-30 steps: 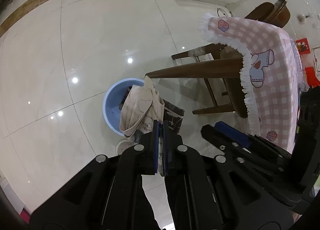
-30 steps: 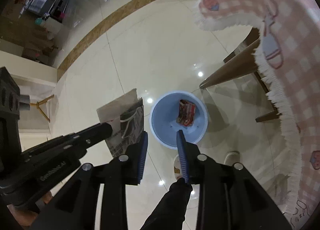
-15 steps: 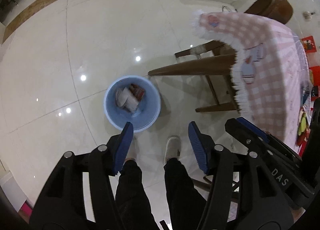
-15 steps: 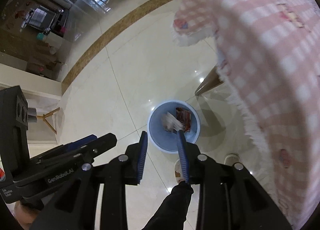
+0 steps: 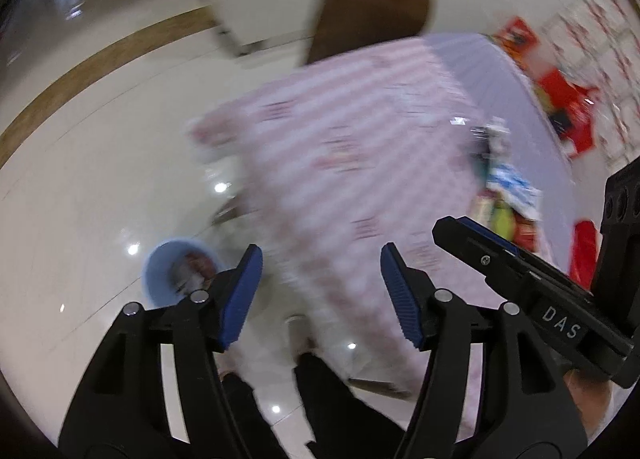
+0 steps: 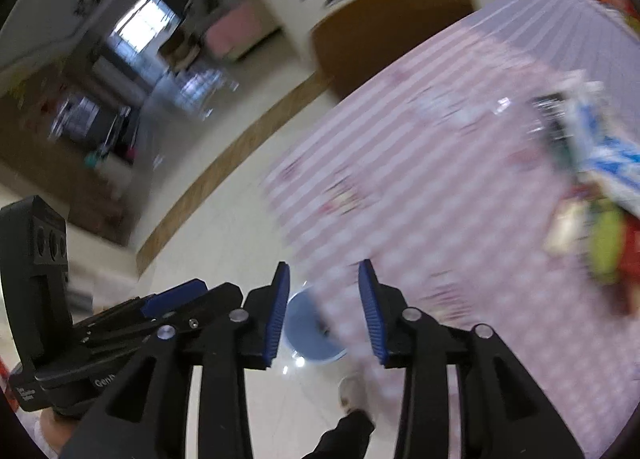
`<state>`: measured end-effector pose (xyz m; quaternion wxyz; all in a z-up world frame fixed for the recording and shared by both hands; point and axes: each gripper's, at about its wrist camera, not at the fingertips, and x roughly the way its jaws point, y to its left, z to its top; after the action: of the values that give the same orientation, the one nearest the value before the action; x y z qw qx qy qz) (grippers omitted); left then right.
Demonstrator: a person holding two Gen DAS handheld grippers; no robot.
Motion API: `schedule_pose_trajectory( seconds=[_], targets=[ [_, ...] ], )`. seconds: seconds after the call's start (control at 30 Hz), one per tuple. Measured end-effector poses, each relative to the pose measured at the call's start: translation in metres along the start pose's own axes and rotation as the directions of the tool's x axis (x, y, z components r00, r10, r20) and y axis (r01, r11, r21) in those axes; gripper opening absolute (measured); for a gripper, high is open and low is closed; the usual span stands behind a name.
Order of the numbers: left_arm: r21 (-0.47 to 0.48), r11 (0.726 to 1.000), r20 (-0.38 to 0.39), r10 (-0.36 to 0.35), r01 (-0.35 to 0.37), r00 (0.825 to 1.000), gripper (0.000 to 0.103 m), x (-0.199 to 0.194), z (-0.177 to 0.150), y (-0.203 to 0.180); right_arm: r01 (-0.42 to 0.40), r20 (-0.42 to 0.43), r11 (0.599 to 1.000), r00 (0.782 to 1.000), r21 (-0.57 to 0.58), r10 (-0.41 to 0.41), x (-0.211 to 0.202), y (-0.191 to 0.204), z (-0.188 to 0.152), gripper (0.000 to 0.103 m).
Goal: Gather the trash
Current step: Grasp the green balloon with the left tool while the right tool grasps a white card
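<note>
Both views are smeared by motion, so details are soft. The trash is a loose heap of wrappers on the far part of the pink checked tablecloth: a white-and-blue packet on top, something yellow-green below it, and red packaging at the near end; in the right wrist view the same heap runs down the right edge of the frame. More trash, reddish and pale and too blurred to identify, lies inside the round blue bin on the glossy tiled floor, just off the table's hanging edge. The left gripper has its blue-padded jaws spread wide with nothing between them; the bin sits just outside its left finger, and the table heap is well off to the right. The right gripper is parted moderately, also empty, the bin showing through its gap far below. A brown chair stands behind the table.
</note>
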<state>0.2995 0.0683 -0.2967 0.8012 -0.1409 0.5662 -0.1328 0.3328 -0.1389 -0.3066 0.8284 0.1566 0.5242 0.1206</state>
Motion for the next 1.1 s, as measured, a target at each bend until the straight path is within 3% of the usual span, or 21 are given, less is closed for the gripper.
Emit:
schedule_pose_trajectory(
  seconds=[0.1, 0.23, 0.4, 0.5, 0.77, 0.83, 0.9, 1.0, 1.1],
  targets=[
    [0.042, 0.996, -0.015, -0.073, 0.073, 0.997, 0.064, 0.015, 0.013, -0.056, 0.044, 0.062, 0.995, 0.997, 0.085, -0.05, -0.036, -0.052, 0.007, 0.036],
    [0.133, 0.984, -0.058, -0.114, 0.121, 0.992, 0.065, 0.046, 0.021, -0.128, 0.099, 0.125, 0.97, 0.984, 0.223, -0.13, -0.077, -0.126, 0.012, 0.037],
    [0.191, 0.967, -0.137, -0.141, 0.166, 0.98, 0.065, 0.089, 0.018, -0.195, 0.159, 0.141, 0.922, 0.965, 0.354, -0.22, -0.105, -0.207, 0.005, 0.042],
    [0.211, 0.961, -0.175, -0.142, 0.178, 0.974, 0.065, 0.114, 0.017, -0.221, 0.159, 0.127, 0.902, 0.966, 0.4, -0.227, -0.107, -0.242, 0.0, 0.042],
    [0.221, 0.963, -0.26, -0.094, 0.154, 0.961, 0.062, 0.174, 0.021, -0.255, 0.101, 0.129, 0.872, 0.974, 0.479, -0.184, -0.104, -0.284, -0.002, 0.046],
    [0.213, 0.965, -0.269, -0.093, 0.154, 0.959, 0.058, 0.184, 0.025, -0.259, 0.079, 0.133, 0.865, 0.977, 0.495, -0.165, -0.101, -0.291, 0.0, 0.046],
    [0.207, 0.966, -0.278, -0.094, 0.156, 0.956, 0.045, 0.19, 0.026, -0.26, 0.054, 0.138, 0.858, 0.98, 0.511, -0.144, -0.096, -0.298, 0.004, 0.047],
    [0.236, 0.959, -0.314, -0.076, 0.156, 0.946, 0.035, 0.204, 0.025, -0.266, 0.019, 0.148, 0.849, 0.982, 0.529, -0.114, -0.087, -0.302, 0.011, 0.051],
    [0.212, 0.962, -0.327, -0.093, 0.17, 0.94, 0.031, 0.21, 0.027, -0.263, 0.007, 0.149, 0.843, 0.983, 0.537, -0.103, -0.078, -0.304, 0.019, 0.052]
  ],
)
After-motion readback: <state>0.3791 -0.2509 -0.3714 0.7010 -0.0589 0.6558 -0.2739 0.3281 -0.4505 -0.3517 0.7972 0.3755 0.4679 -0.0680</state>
